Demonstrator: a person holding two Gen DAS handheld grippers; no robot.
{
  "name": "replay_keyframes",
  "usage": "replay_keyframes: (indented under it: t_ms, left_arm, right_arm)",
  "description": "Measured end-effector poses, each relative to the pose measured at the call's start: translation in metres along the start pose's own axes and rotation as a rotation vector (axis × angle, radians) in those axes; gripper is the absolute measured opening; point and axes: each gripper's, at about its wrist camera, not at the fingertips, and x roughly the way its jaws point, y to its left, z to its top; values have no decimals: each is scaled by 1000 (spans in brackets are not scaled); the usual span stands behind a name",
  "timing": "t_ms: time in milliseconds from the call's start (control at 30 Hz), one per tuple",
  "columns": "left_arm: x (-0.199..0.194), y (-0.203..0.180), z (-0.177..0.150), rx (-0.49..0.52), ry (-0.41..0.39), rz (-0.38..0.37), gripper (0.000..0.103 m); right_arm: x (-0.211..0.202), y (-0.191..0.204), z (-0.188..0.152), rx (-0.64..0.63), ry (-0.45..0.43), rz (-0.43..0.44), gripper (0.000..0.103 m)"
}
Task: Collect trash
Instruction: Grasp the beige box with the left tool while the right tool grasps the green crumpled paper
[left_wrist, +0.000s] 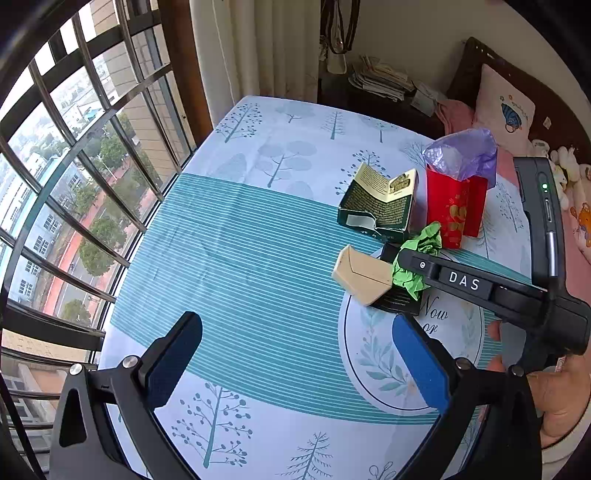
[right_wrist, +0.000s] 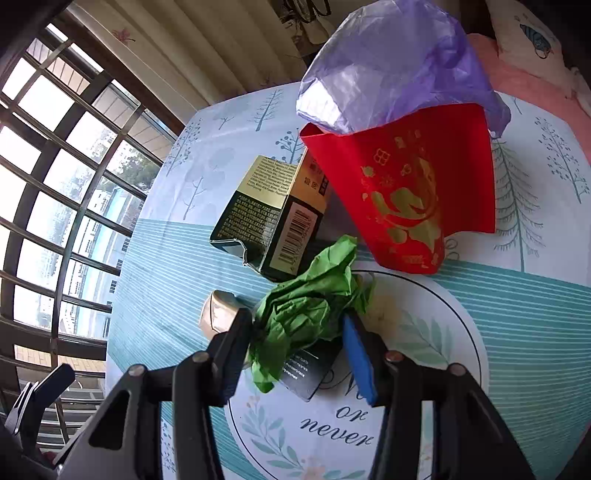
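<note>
A crumpled green paper (right_wrist: 306, 306) lies on the table on top of a black box (right_wrist: 310, 369); it also shows in the left wrist view (left_wrist: 417, 258). My right gripper (right_wrist: 295, 354) is open with its fingers on either side of the green paper, not closed on it. A beige box (left_wrist: 364, 275) lies beside it. A dark green and gold box (left_wrist: 380, 205) lies further back. A red paper bag (left_wrist: 454, 206) lined with purple plastic (left_wrist: 463, 151) stands upright behind. My left gripper (left_wrist: 295, 362) is open and empty over the striped tablecloth.
The table (left_wrist: 240, 236) has a tree-patterned cloth. A barred window (left_wrist: 74, 184) runs along the left. A bed with a pink pillow (left_wrist: 506, 107) and soft toys is at the right. A dark nightstand with papers (left_wrist: 380, 79) stands behind.
</note>
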Motion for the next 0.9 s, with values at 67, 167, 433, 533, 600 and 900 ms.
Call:
replay_keyframes:
  t_ms: [67, 167, 433, 533, 600, 900]
  left_arm:
    - [8, -7, 4, 20, 14, -19, 102]
    - [20, -21, 10, 59, 32, -50, 102]
    - [68, -54, 26, 134, 116, -82, 102]
    - [88, -62, 31, 144, 157, -57, 100]
    - [99, -65, 34, 146, 181, -50, 95]
    - [121, -65, 38, 111, 231, -39, 63]
  right_arm:
    - [-3, -4, 0, -7, -1, 31, 39]
    - [-11, -11, -1, -22, -6, 68, 31]
    - [-28, -39, -4, 4, -23, 111, 31]
    - [-29, -49, -5, 16, -19, 118, 31]
    - [-29, -51, -7, 19, -18, 122, 31]
    - [-35, -60, -19, 26, -17, 137, 31]
